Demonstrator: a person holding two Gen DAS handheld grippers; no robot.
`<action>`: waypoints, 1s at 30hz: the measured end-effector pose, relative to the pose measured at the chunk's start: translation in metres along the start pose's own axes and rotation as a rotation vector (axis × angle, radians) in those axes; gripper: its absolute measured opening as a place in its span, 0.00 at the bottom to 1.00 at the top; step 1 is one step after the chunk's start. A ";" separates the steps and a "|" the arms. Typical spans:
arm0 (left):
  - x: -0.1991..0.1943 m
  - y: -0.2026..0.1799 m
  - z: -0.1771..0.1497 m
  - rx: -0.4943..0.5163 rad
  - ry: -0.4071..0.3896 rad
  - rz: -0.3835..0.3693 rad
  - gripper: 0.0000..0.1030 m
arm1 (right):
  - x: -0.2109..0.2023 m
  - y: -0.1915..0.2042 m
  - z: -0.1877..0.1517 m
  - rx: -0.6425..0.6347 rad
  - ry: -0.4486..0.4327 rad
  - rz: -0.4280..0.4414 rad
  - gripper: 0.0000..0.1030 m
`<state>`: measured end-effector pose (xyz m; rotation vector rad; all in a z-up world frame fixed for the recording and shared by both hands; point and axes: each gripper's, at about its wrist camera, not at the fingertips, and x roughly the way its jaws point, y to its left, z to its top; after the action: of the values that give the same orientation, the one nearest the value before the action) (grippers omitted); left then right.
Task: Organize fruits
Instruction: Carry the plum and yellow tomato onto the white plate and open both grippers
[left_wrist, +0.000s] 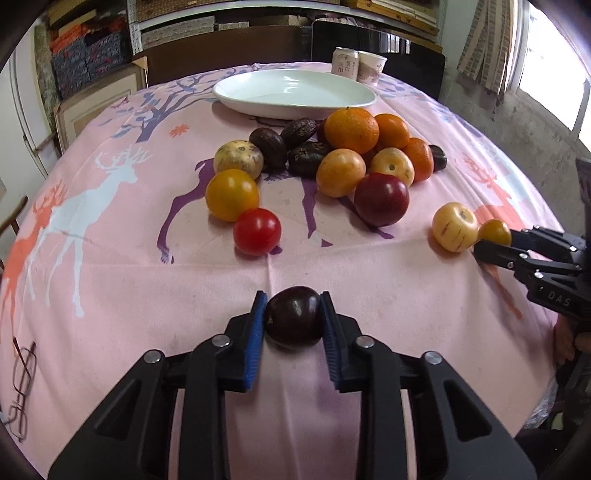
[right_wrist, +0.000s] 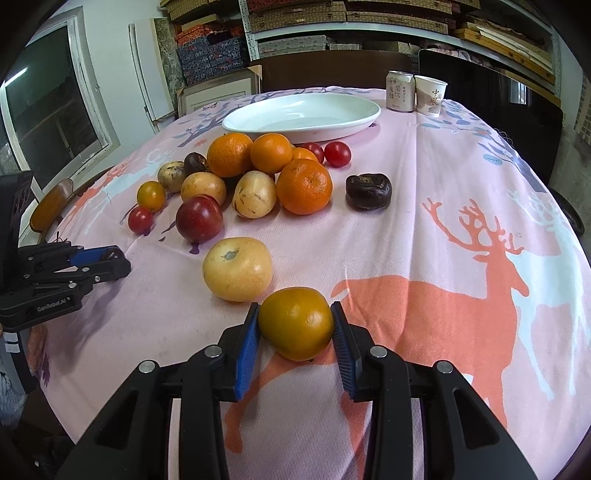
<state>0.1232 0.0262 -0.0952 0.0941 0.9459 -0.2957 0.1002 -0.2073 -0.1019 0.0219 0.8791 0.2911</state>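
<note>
Pick-up step: the left tool (left_wrist: 293, 314) has clamped a dark plum (left_wrist: 293, 316) at the table's near edge, and the right tool (right_wrist: 294, 325) grips an amber tomato (right_wrist: 295, 323), seemingly firmly. Next, lift both to the far white plate (left_wrist: 236, 96).

matt pink cloth (left_wrist: 332, 266) covers the surface; glossy white ceramic plate (left_wrist: 295, 94); shiny dark plum (left_wrist: 293, 317); ribbed blue rubber pads (left_wrist: 255, 343).
</note>
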 end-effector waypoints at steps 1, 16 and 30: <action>-0.002 0.002 -0.002 -0.016 -0.002 -0.016 0.27 | -0.001 -0.001 0.000 0.005 -0.002 0.006 0.37; 0.008 0.007 0.181 -0.045 -0.209 -0.050 0.27 | -0.012 -0.034 0.165 0.099 -0.218 0.019 0.37; 0.112 0.039 0.227 -0.121 -0.076 -0.031 0.62 | 0.123 -0.041 0.222 0.115 -0.077 -0.018 0.53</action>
<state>0.3738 -0.0073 -0.0558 -0.0425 0.8887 -0.2685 0.3532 -0.1924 -0.0587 0.1311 0.8182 0.2211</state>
